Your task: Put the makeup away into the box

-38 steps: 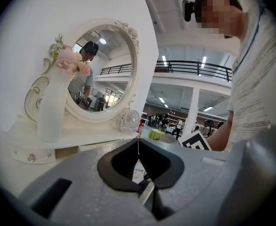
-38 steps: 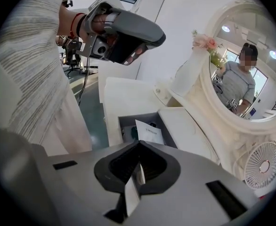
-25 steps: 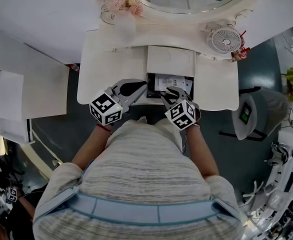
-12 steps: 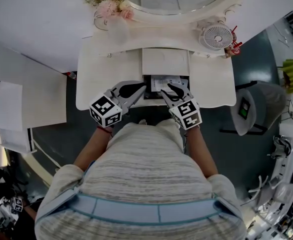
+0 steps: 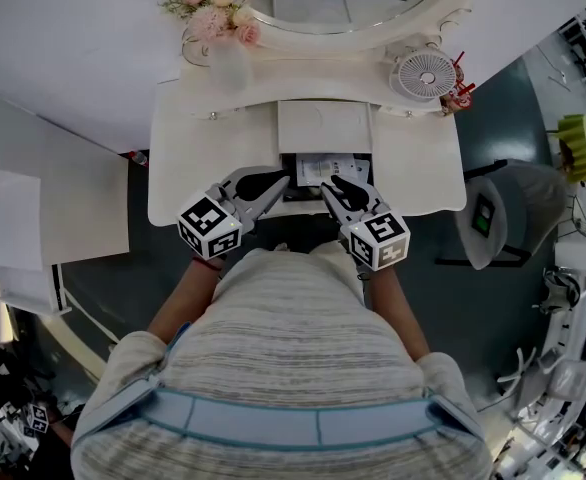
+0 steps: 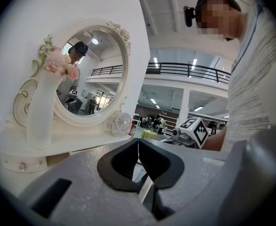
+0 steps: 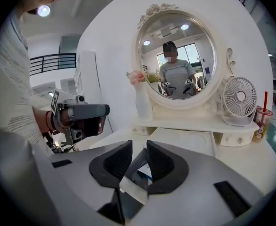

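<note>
Tips of the left gripper (image 5: 287,179) and right gripper (image 5: 328,184) hung over the open drawer (image 5: 287,160) in the head view. Left gripper view: jaws met, empty. Right gripper view: jaws, just closing, stood apart above a blue-white packet (image 7: 145,173), not touching it.

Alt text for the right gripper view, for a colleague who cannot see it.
The right hand-held gripper, its dark jaws just closing but slightly apart with nothing between them, hovers over a white dressing table. Behind stand an oval white-framed mirror, a white vase of pink flowers and a small white fan.
</note>
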`<state>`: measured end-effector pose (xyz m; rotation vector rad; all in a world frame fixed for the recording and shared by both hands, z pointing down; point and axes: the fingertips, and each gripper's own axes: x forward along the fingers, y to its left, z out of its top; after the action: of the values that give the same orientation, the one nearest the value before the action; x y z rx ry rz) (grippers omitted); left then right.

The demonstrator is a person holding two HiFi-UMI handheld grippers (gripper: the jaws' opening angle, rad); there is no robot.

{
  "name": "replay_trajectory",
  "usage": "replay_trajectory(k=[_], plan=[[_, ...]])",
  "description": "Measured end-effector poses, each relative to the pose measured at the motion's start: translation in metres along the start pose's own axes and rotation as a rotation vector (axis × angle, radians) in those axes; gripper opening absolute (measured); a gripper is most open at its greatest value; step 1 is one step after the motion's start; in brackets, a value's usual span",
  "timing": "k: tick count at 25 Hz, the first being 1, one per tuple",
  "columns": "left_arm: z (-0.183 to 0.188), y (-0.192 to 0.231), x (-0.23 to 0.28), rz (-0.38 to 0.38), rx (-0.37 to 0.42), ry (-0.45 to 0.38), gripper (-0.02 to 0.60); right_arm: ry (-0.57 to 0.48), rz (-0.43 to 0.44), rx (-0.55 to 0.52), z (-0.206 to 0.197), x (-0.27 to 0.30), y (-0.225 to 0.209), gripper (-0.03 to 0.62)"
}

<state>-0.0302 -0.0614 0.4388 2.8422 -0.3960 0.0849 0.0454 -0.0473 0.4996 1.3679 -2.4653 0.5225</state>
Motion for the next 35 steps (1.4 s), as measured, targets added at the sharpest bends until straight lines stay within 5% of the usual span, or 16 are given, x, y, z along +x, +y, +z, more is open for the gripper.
replay_trajectory(k=[11,35], plan=[[0.001,-0.007,0.004,-0.037,0.008,-0.003,0.015,-0.112,-0.03,0.02,0.025,-0.014,0.01,0.025],[-0.004,-0.021,0.0,-0.043,0.006,-0.009,0.015,-0.094,-0.028,-0.011,0.024,-0.021,0.023,0.008]])
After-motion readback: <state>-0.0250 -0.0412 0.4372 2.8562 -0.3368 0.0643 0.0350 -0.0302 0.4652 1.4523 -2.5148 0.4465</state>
